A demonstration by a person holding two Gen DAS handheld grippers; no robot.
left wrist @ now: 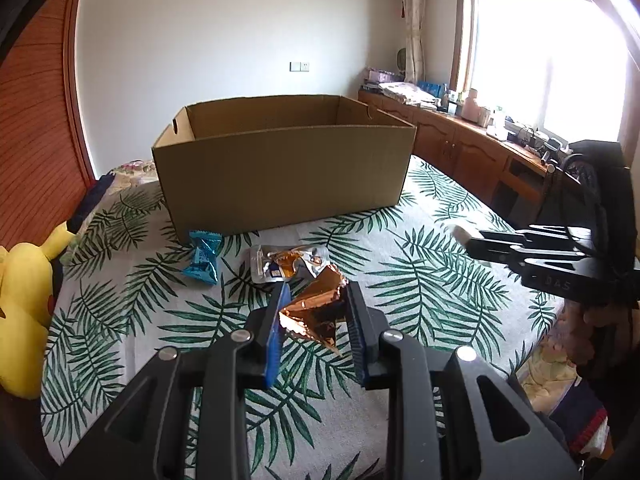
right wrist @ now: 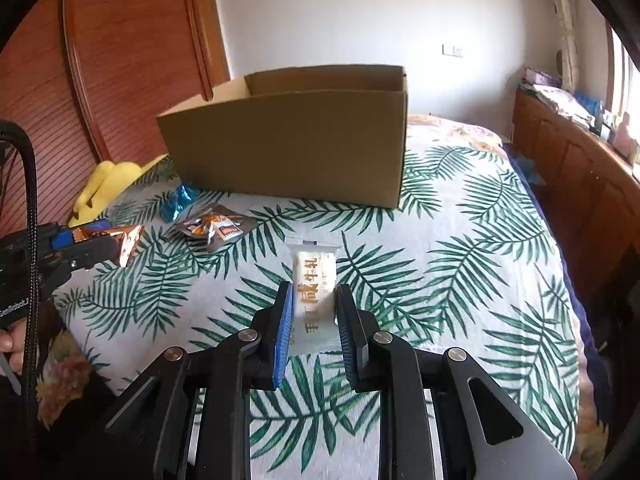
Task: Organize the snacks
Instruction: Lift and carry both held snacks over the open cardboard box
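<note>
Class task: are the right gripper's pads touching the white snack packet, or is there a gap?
Touching. The right wrist view shows the right gripper with both blue pads pressed against the white snack packet.

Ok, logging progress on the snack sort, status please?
Left hand-held gripper shut on copper foil snack. Right hand-held gripper shut on white snack bar. Cardboard box ahead, path clear. Blue packet, silver pouch remain on bedspread.

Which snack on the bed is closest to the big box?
The blue twisted candy wrapper. It lies right by the cardboard box, while the silver and orange packet sits farther out.
</note>
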